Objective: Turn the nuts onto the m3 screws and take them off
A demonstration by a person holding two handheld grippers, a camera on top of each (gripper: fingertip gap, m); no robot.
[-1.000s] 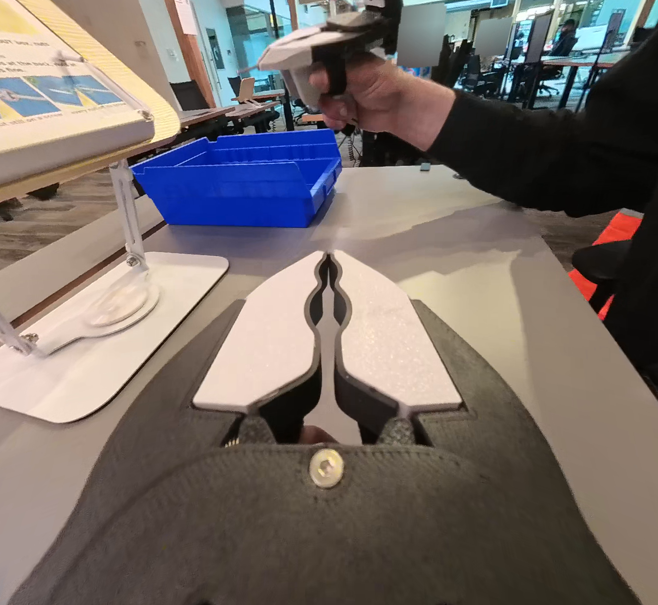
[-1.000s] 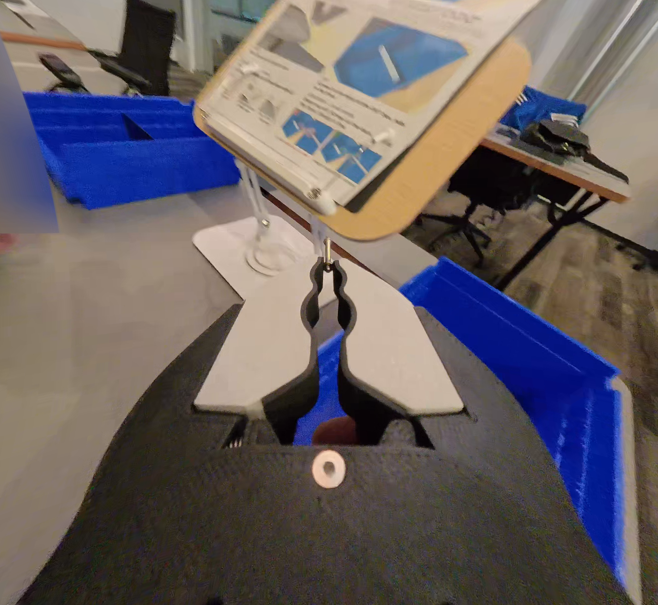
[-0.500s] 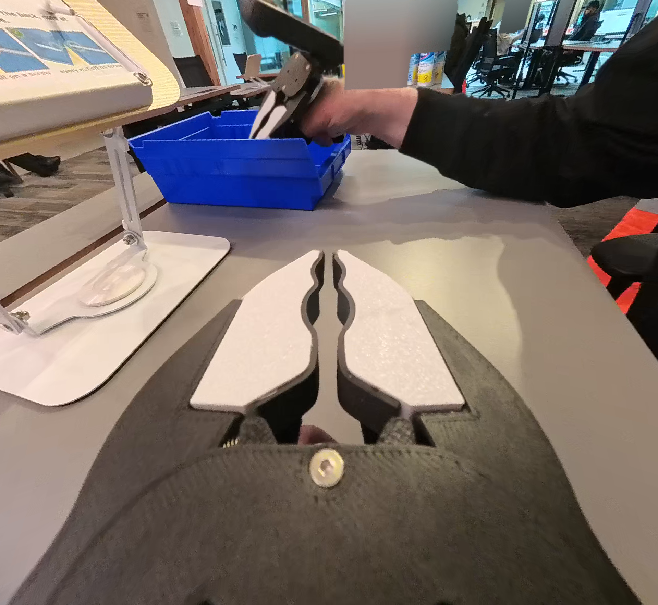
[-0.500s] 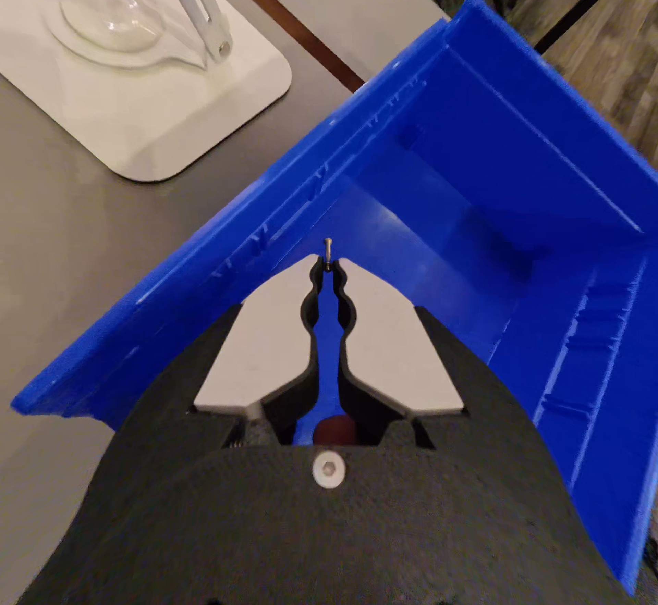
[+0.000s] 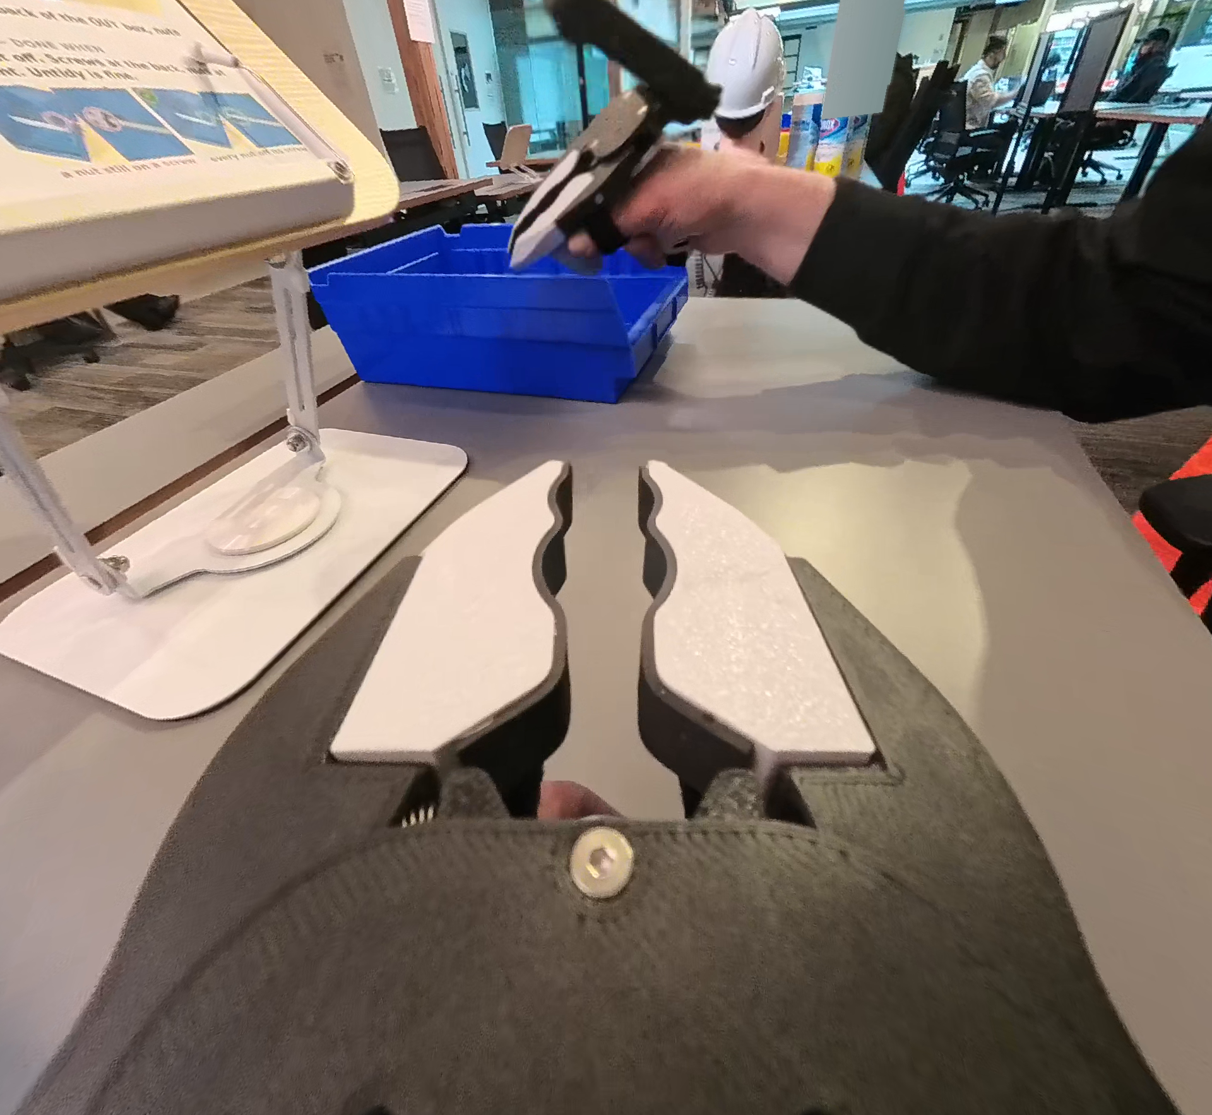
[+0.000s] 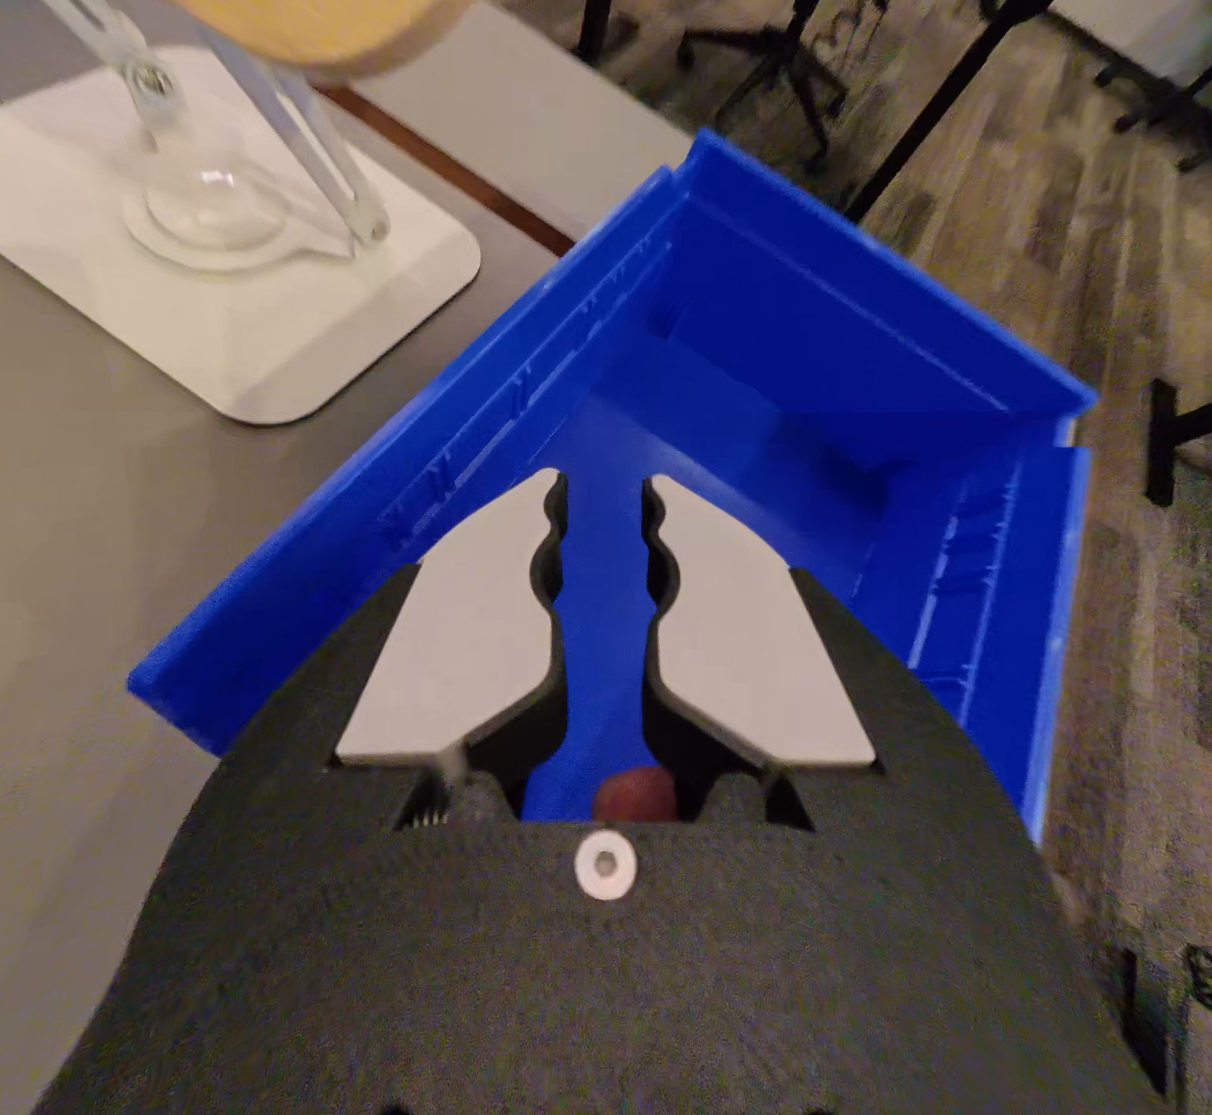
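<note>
My left gripper is open and empty, low over the grey table. My right gripper is open and empty, pointing down into a blue bin. No screw or nut shows in the bin or between the fingers. In the left wrist view the right gripper hangs over the same blue bin, held by a hand with a black sleeve.
An instruction board on a white stand sits at the left of the table; it also shows in the right wrist view. The bin stands at the table's far edge. Office desks and chairs lie beyond. Left tips to right tips: about 35 centimetres.
My right gripper was shut on a small screw, tipped down into the blue bin and opened; the screw is out of sight. My left gripper opened from shut.
</note>
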